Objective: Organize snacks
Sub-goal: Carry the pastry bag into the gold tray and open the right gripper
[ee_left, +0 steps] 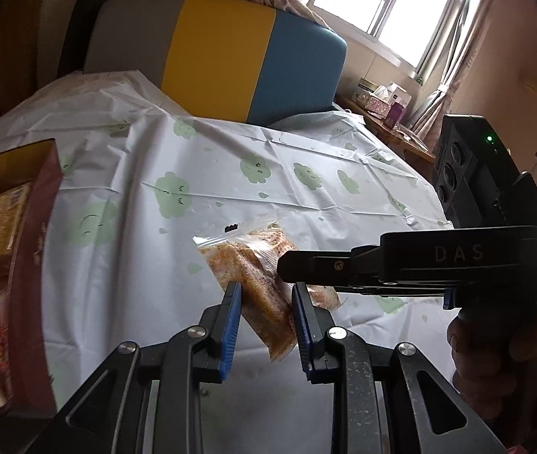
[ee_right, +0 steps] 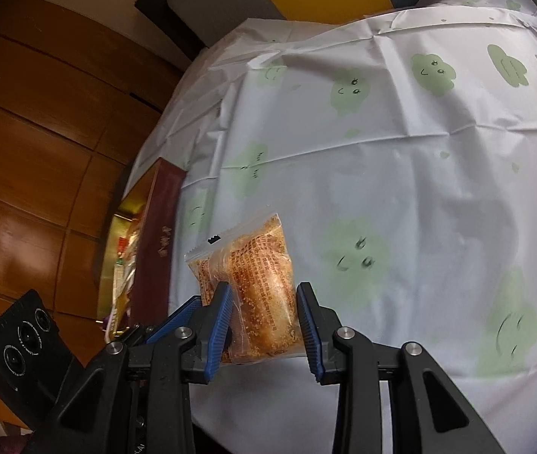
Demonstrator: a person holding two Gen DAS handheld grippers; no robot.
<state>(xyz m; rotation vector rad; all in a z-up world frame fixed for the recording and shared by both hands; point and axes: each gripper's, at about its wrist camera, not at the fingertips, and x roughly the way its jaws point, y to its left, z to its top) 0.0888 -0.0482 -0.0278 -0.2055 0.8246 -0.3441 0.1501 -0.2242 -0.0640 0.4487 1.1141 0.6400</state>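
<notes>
My left gripper [ee_left: 266,291] is shut on a clear packet of orange crumbed snack [ee_left: 247,261], held tilted above the table. My right gripper [ee_right: 265,291] is shut on a similar packet [ee_right: 264,257], also off the cloth. In the left wrist view the right gripper [ee_left: 287,265] reaches in from the right, and a corner of its packet [ee_left: 325,297] shows under it. In the right wrist view the left gripper [ee_right: 177,314] sits close at lower left, with its packet [ee_right: 204,270] partly behind mine. A maroon box [ee_left: 30,265] holding several snack packs stands at the table's left.
The table wears a pale cloth with green cloud faces [ee_left: 253,166]. A grey, yellow and blue chair back [ee_left: 230,56] stands behind it. The maroon box [ee_right: 162,234] sits at the table edge beside wooden panelling [ee_right: 41,151]. A side table with boxes [ee_left: 385,102] is below the window.
</notes>
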